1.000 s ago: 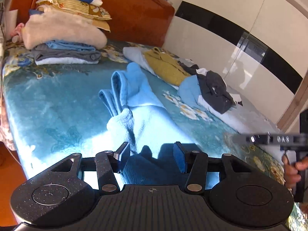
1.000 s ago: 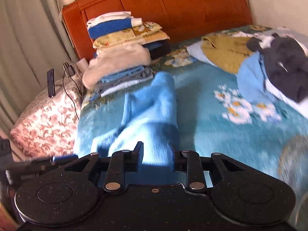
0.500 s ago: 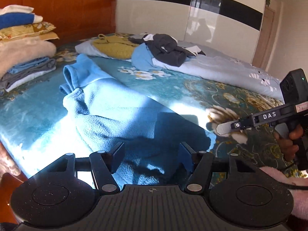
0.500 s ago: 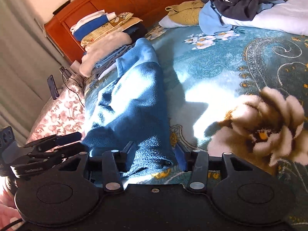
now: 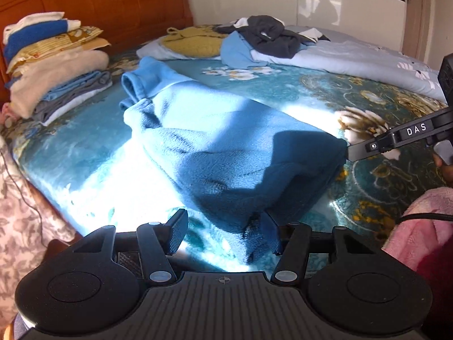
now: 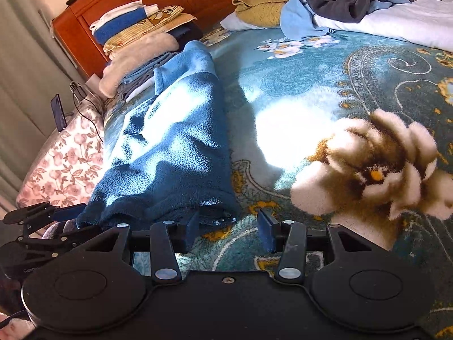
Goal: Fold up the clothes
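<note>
A blue fleece garment (image 5: 215,141) lies lengthwise on the bed, over a teal blanket (image 6: 325,90) patterned with gold scrolls and large white flowers. Its far end, with a cuffed opening, points toward the wooden headboard (image 5: 113,2); its near end reaches the foot of the bed where both tools work.

The left tongs (image 5: 225,235) hover low at the garment's near corner. Their jaws are closing, and a fold of blue fleece hangs between them, lying against the right-hand finger while a clear gap remains on the left-hand side, so the pads do not yet pinch it.

The right tongs (image 6: 229,232) sit at the other near corner. Their jaws stand partly apart with only the blanket showing between them; the fleece hem lies just at and beyond the tip of the left-hand finger, and whether that finger touches the hem cannot be told. Nothing is gripped.

In the left wrist view the right tool's arm, marked "DAS", reaches in from the right edge, its tip at the garment's corner, beside a pink fuzzy sleeve (image 5: 419,226).

A stack of folded laundry (image 5: 53,62) rests against the headboard on the left. Farther across the bed lie a mustard knit (image 5: 192,42), a dark garment (image 5: 271,36) on a light blue one, and a pale grey sheet (image 5: 354,56). A floral pillow (image 6: 62,164) lies beside the bed.
</note>
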